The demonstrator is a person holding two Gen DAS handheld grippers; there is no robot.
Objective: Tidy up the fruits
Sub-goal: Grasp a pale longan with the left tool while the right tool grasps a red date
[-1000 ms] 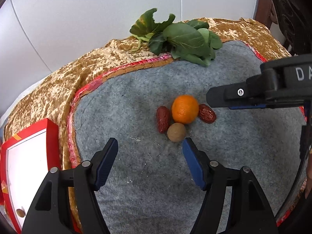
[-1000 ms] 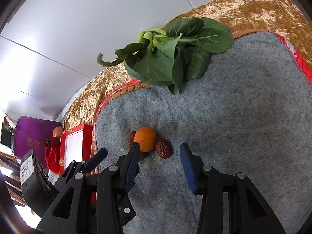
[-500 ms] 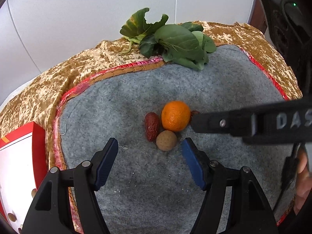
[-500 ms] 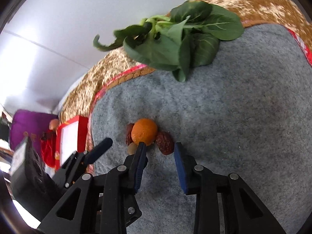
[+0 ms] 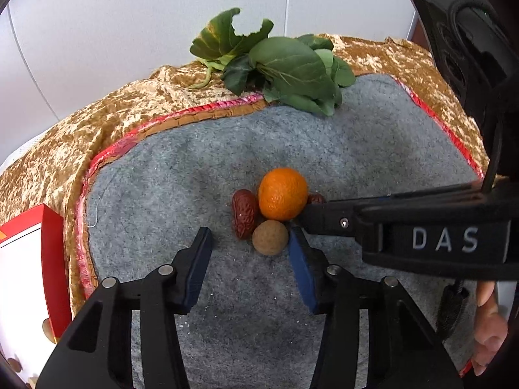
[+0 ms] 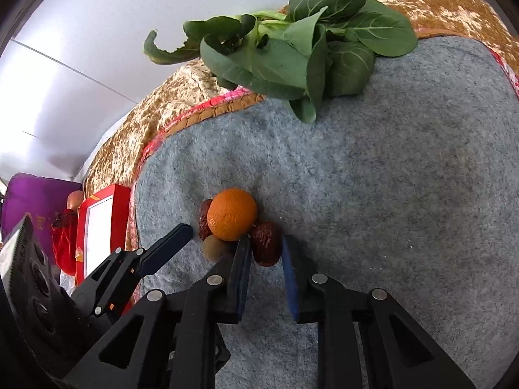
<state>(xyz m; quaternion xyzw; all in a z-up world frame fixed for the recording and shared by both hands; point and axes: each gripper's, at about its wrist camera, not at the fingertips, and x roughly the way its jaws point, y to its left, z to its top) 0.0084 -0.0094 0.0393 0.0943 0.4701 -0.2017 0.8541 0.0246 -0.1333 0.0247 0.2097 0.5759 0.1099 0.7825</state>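
Right gripper (image 6: 266, 253) narrowed around 1 red date (image 6: 266, 243), not clamped | left gripper (image 5: 249, 246) spread wide near longan (image 5: 270, 237)

Left wrist cam sat low and close behind its own tongs (image 5: 249, 246), looking down toward 12 o'clock across the grey felt mat (image 5: 194, 168). Right wrist cam did the same from further right, angled toward 11 o'clock, its tongs (image 6: 266, 253) at 6 o'clock in frame. Both caught the orange (image 5: 283, 193) (image 6: 232, 214) cluster mid-frame, the leafy greens (image 5: 285, 71) (image 6: 292, 52) at 12, and the red box (image 5: 32, 259) (image 6: 100, 227) out at 9.
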